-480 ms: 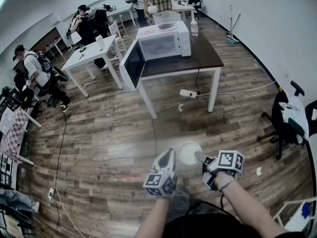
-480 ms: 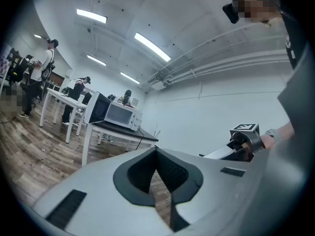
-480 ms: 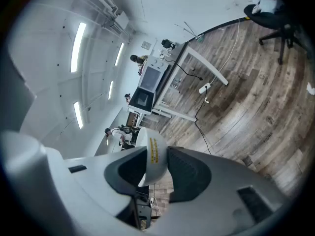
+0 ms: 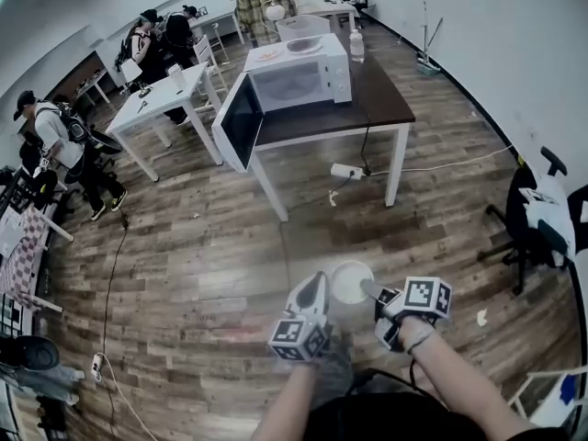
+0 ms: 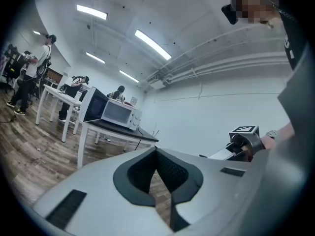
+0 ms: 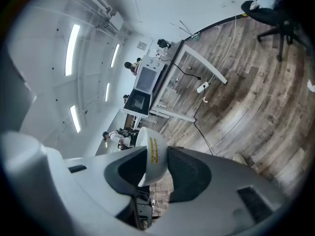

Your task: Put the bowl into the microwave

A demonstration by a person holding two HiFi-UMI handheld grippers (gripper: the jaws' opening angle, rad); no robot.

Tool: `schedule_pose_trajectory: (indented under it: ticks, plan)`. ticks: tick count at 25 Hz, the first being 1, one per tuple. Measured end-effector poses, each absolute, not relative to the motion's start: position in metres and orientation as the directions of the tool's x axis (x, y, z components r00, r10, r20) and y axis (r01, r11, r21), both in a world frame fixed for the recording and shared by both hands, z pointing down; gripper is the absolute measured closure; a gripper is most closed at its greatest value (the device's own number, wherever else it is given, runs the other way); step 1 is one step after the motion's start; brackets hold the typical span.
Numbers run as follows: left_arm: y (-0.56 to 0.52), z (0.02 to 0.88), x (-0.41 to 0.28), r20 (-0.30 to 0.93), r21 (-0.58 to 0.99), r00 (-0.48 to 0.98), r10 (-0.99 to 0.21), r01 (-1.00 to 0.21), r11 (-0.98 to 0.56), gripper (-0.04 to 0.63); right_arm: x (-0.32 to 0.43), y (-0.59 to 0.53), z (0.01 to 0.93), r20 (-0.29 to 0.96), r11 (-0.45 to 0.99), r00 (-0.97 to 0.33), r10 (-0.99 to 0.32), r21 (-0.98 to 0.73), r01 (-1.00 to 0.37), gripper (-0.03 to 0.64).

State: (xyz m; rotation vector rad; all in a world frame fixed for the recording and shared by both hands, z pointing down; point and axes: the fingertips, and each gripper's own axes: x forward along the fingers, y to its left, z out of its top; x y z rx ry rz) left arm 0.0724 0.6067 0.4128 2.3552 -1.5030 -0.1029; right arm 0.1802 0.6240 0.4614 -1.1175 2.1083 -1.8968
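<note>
Bowl (image 4: 350, 281) is hanging rim-pinched in the right tongs (image 4: 371, 291) — left tongs (image 4: 315, 284) closed, empty — needing level carrying toward the open microwave (image 4: 299, 83).

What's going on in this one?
A person holds a gripper in each hand. The right gripper clamps the rim of a white bowl; the left gripper is shut and empty beside it. The microwave sits on a dark table across the room, door open, bowl not yet inside.
</note>
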Motion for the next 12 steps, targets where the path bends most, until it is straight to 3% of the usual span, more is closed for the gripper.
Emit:
schedule_pose_trajectory:
  ticks: [12]
  plan:
    - [0.505, 0.408, 0.048, 0.136, 0.321, 0.453, -0.881, -0.862, -0.393, 0.595, 0.152, 0.520, 0.459, 0.397, -0.066, -0.725, -0.563, -0.896, -0.439, 0.494]
